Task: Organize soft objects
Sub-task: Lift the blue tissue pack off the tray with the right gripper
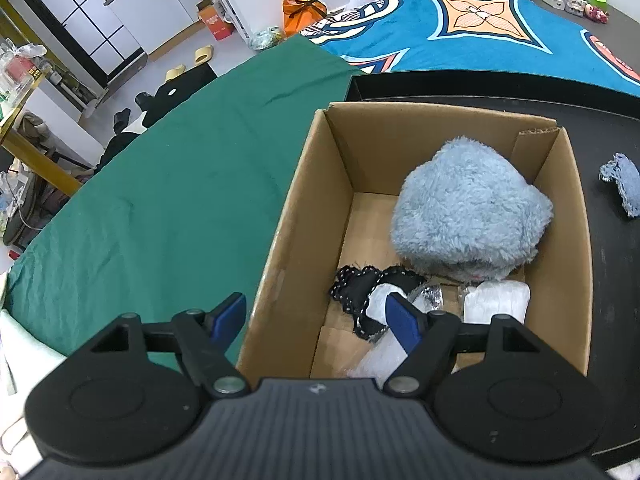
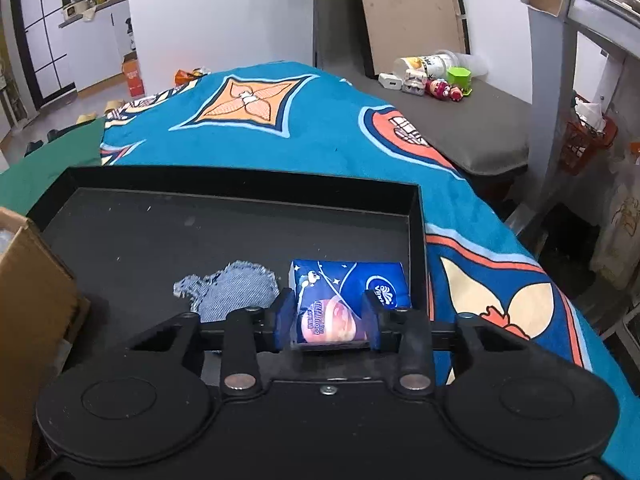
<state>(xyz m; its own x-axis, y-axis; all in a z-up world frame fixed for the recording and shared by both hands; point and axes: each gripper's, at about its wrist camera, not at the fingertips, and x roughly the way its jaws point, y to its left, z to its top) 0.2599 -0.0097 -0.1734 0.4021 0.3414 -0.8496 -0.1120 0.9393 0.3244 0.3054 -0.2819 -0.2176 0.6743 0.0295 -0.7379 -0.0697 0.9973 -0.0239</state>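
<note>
An open cardboard box (image 1: 288, 240) holds a fluffy light-blue plush (image 1: 472, 208), a black trimmed cloth (image 1: 356, 284) and white plastic-wrapped packs (image 1: 500, 300). My left gripper (image 1: 316, 316) hangs open over the box's near left corner, one finger outside the wall and one inside, touching nothing. In the right wrist view a blue tissue pack (image 2: 344, 284) lies in the black tray (image 2: 240, 184) near its right rim. My right gripper (image 2: 329, 316) is shut on the pack, a pad on each side. A frayed denim patch (image 2: 236, 288) lies just left of it on the tray.
The box (image 2: 32, 280) stands at the tray's left end. A green cloth (image 1: 180, 180) covers the surface left of the box, and a blue patterned blanket (image 2: 320, 120) lies beyond the tray. Small toys and containers (image 2: 436, 80) sit on a grey bench at the far right.
</note>
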